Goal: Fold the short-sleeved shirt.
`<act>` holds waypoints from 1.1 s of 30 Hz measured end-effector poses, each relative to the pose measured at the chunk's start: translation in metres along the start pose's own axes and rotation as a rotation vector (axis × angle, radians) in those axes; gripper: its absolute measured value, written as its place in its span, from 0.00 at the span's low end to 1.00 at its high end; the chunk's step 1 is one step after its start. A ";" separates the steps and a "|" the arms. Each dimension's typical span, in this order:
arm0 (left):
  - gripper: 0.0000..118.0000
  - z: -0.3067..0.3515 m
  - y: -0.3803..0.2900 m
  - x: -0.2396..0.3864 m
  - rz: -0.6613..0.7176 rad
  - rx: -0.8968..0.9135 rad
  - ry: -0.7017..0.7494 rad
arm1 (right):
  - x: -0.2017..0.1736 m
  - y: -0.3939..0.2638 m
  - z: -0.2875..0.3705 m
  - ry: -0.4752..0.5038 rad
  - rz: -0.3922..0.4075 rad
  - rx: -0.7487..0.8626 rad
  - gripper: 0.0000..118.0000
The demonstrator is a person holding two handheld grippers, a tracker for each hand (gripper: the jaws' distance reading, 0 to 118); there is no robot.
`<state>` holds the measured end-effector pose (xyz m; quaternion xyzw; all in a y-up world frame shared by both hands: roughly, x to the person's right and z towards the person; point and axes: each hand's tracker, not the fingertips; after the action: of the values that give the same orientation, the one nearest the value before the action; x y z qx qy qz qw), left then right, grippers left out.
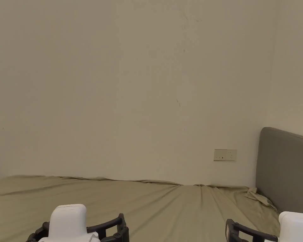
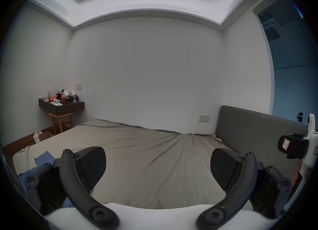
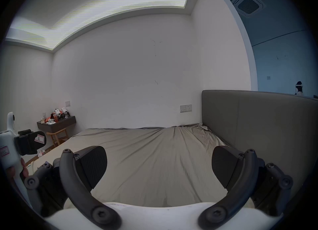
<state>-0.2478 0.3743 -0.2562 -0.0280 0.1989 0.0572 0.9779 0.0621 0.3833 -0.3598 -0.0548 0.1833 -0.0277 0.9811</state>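
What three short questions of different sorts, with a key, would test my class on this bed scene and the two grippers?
1. True or false: the left gripper is shut on cloth.
2. Which stands at the bed's right end? A) a wardrobe B) the grey headboard C) a window
3. Fill in: the blue cloth lies by the left gripper's ____ jaw in its own view.

Key: 1 false, both it and the right gripper are open above the bedsheet; 2 B; 3 left.
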 end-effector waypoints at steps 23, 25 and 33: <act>1.00 0.003 -0.003 0.001 -0.018 0.000 0.008 | -0.004 0.002 0.004 0.016 0.027 0.015 1.00; 1.00 0.002 -0.003 0.001 -0.016 -0.008 0.003 | -0.003 0.002 0.004 0.017 0.035 0.019 1.00; 1.00 0.000 -0.002 0.001 -0.013 -0.010 -0.005 | -0.001 0.004 0.003 0.015 0.027 0.019 1.00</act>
<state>-0.2470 0.3726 -0.2567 -0.0338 0.1960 0.0521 0.9786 0.0624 0.3881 -0.3573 -0.0430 0.1910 -0.0164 0.9805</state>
